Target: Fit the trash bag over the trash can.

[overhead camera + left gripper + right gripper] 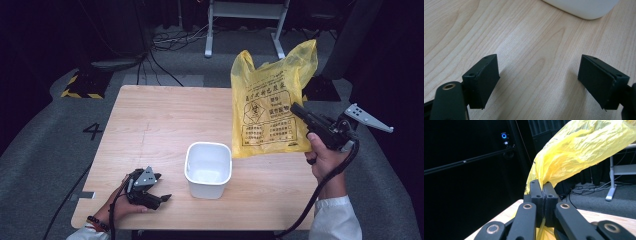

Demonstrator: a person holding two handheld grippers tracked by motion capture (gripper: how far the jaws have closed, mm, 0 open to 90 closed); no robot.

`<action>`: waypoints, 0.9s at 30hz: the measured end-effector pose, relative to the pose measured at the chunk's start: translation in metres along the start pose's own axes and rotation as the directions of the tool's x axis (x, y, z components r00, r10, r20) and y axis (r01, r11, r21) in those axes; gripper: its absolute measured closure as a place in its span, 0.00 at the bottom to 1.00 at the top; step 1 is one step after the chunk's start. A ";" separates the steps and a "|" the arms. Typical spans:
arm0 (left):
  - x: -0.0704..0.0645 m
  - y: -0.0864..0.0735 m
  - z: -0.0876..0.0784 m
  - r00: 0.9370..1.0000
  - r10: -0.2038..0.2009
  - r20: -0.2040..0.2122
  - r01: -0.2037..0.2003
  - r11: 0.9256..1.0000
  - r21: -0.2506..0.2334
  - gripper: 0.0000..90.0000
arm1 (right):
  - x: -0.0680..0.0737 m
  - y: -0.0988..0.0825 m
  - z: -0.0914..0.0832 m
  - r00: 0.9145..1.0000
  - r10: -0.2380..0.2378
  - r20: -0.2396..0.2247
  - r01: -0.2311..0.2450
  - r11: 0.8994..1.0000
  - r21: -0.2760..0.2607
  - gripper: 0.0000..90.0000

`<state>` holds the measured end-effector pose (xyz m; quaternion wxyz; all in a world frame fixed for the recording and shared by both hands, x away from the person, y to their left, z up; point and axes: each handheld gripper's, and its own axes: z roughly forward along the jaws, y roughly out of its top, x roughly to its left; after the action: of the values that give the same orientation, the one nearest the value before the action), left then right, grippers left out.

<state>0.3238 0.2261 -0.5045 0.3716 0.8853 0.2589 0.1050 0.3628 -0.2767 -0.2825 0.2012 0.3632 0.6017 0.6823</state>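
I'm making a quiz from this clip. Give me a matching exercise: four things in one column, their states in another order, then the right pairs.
Things:
1. yellow bag
2. white bin
3. left gripper
4. right gripper

States:
A. open, low over the table near the front edge
B. shut on thin plastic, raised
C. hanging in the air above the table
D. standing upright on the table, nothing in it

Pairs: 1-C, 2-D, 3-A, 4-B

A light wooden counter [160, 125] stands on grey carpet [40, 150] in a dark room. Behind it, black cables [170, 42] trail past a white metal frame [245, 20], and yellow-black hazard tape [80, 87] marks the floor.
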 end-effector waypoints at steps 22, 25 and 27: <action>-0.002 0.023 -0.040 0.997 -0.036 -0.062 0.024 0.981 -0.193 0.21 | 0.046 -0.057 0.039 0.985 -0.032 -0.169 0.052 0.992 0.116 1.00; -0.008 0.032 -0.049 0.998 -0.010 -0.061 -0.004 0.974 -0.227 0.21 | 0.053 -0.064 0.046 0.982 -0.039 -0.182 0.065 0.988 0.140 1.00; -0.011 0.038 -0.053 0.998 0.000 -0.057 -0.014 0.970 -0.242 0.21 | 0.058 -0.067 0.050 0.982 -0.061 -0.181 0.089 0.985 0.150 1.00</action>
<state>0.3087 0.2294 -0.4405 0.4692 0.8309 0.2515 0.1620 0.3509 -0.1885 -0.3318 0.1439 0.2935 0.6825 0.6538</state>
